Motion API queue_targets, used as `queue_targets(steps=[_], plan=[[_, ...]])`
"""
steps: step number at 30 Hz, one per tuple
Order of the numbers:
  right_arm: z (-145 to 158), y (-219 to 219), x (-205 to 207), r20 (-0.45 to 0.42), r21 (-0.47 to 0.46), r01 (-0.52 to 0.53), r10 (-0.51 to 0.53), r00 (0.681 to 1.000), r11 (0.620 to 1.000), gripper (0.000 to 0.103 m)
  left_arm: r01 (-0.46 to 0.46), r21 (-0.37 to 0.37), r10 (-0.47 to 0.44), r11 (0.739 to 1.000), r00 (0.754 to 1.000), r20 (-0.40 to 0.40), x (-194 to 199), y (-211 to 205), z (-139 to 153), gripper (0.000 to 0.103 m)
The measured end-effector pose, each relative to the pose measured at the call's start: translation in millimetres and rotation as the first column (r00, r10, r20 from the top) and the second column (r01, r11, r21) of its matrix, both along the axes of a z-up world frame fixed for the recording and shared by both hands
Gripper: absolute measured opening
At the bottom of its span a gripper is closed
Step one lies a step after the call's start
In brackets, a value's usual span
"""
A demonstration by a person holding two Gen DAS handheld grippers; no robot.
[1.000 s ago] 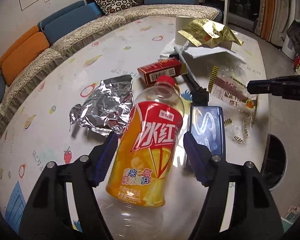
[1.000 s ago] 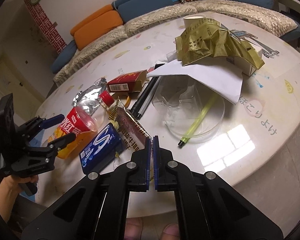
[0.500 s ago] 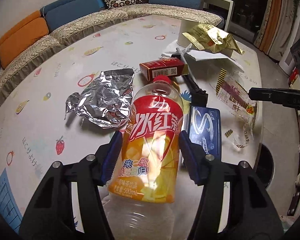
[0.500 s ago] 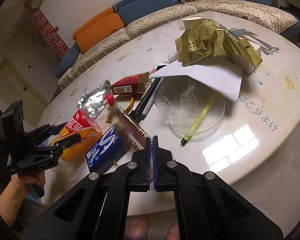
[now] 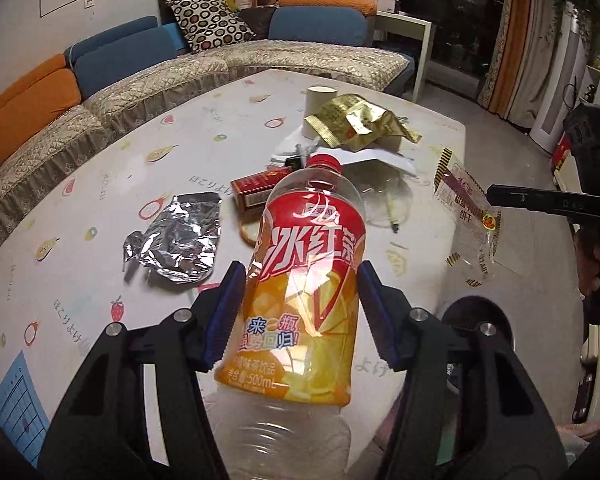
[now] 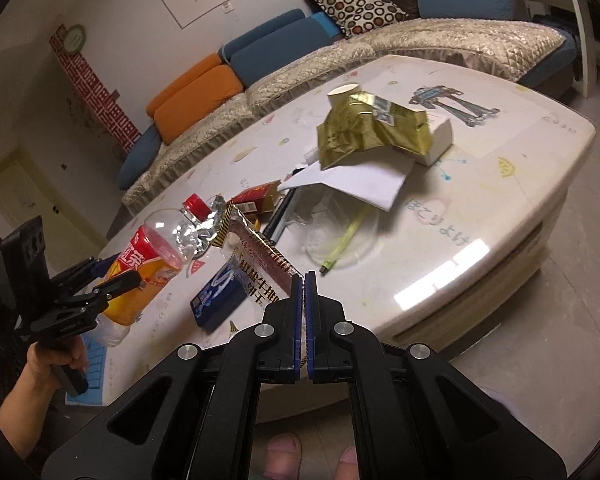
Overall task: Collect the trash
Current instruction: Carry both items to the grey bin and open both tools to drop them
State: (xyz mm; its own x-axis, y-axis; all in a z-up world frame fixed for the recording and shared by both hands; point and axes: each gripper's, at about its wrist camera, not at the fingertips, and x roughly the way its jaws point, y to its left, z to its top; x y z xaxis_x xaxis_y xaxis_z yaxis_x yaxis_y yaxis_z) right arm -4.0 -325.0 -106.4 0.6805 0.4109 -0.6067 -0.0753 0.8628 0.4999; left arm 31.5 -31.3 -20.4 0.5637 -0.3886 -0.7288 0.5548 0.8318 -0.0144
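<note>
Clamping the iced tea bottle (image 5: 306, 296) across its labelled middle, the left gripper (image 5: 298, 316) has just closed onto it; the bottle lies between the pads, cap pointing away. It looks empty, so light, slick and easily crushed: mid-body is a sound hold. Rightward, the right gripper (image 6: 303, 280) is pinched closed on a clear snack wrapper (image 6: 256, 256), thin, limp, dangling ahead of the tips.
</note>
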Motion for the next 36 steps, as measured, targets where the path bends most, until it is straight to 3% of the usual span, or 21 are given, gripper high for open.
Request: queue_targets(steps=[8, 17, 24, 32, 35, 36], plan=[[-47.2, -68.6, -70.1, -0.114, -0.012, 0.131, -0.131, 0.985, 0.991, 0.002, 0.212, 0.025, -0.211, 0.977, 0.976, -0.047, -39.3, -83.7, -15.2, 0.055], [-148.6, -110.7, -127.0, -0.329, -0.031, 0.241, -0.238, 0.914, 0.97, 0.002, 0.439, 0.116, -0.412, 0.891, 0.889, -0.198, -80.2, -187.2, -83.6, 0.055], [-223.7, -117.8, -136.0, -0.474, -0.068, 0.267, -0.267, 0.839, 0.961, 0.002, 0.583, 0.234, -0.488, 0.778, 0.796, -0.359, -103.2, -247.5, -160.7, 0.055], [-291.1, -112.7, -131.5, -0.595, -0.092, 0.29, -0.286, 0.751, 0.952, 0.003, 0.674, 0.358, -0.485, 0.646, 0.725, -0.489, -109.5, -295.8, -242.9, 0.055], [-301.7, -112.5, -130.7, -0.608, -0.093, 0.291, -0.286, 0.741, 0.952, 0.01, 0.696, 0.417, -0.49, 0.584, 0.712, -0.503, -115.7, -309.5, -263.9, 0.056], [-301.7, -113.4, -131.7, -0.604, -0.099, 0.289, -0.289, 0.743, 0.952, 0.031, 0.697, 0.426, -0.49, 0.577, 0.713, -0.502, -116.0, -312.4, -266.4, 0.057]])
